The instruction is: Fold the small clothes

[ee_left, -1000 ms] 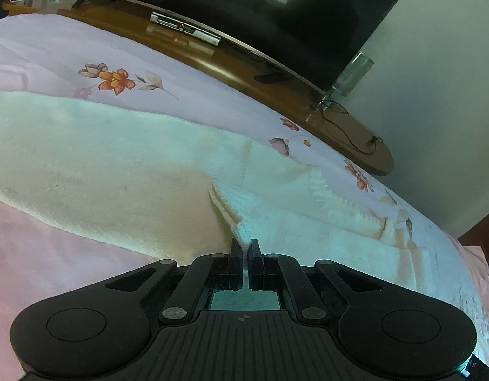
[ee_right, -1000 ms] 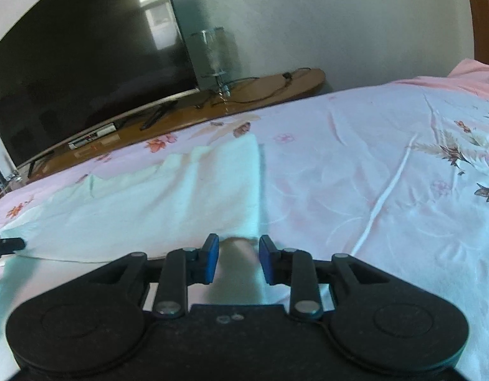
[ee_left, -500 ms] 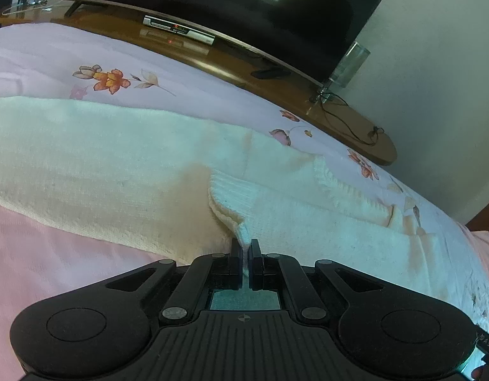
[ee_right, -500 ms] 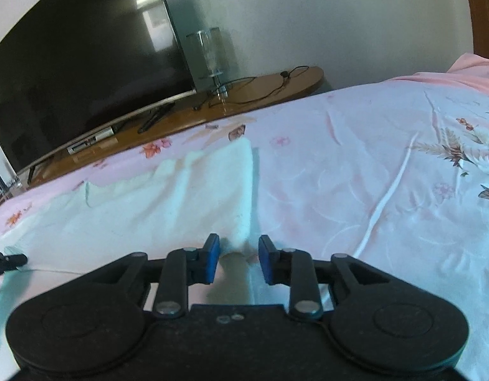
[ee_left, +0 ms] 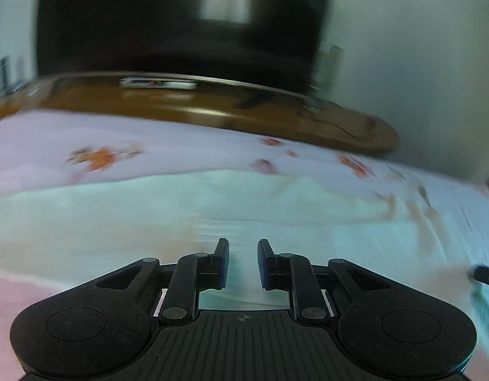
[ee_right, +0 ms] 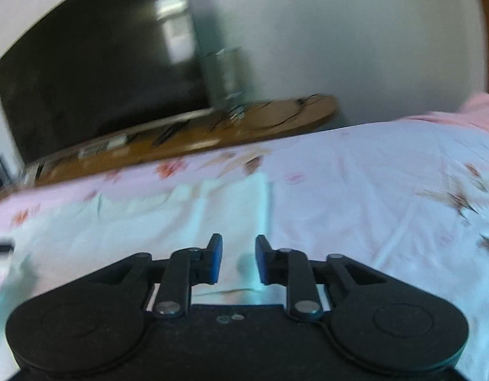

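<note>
Cloth between both sets of fingers, none clamped: your left gripper (ee_left: 242, 262) is opening over the cream garment (ee_left: 149, 216), letting go; your right gripper (ee_right: 238, 258) is closing toward its hem at six o'clock, probably for another fold.

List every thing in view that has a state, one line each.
Left hand-held gripper: jaws opening, nothing pinched.
Right hand-held gripper: jaws closing, not yet pressing on cloth.
Cream sweater: lying flat on the bed, partly folded.
Bedsheet: spread, lightly wrinkled.
Television: screen dark.
</note>
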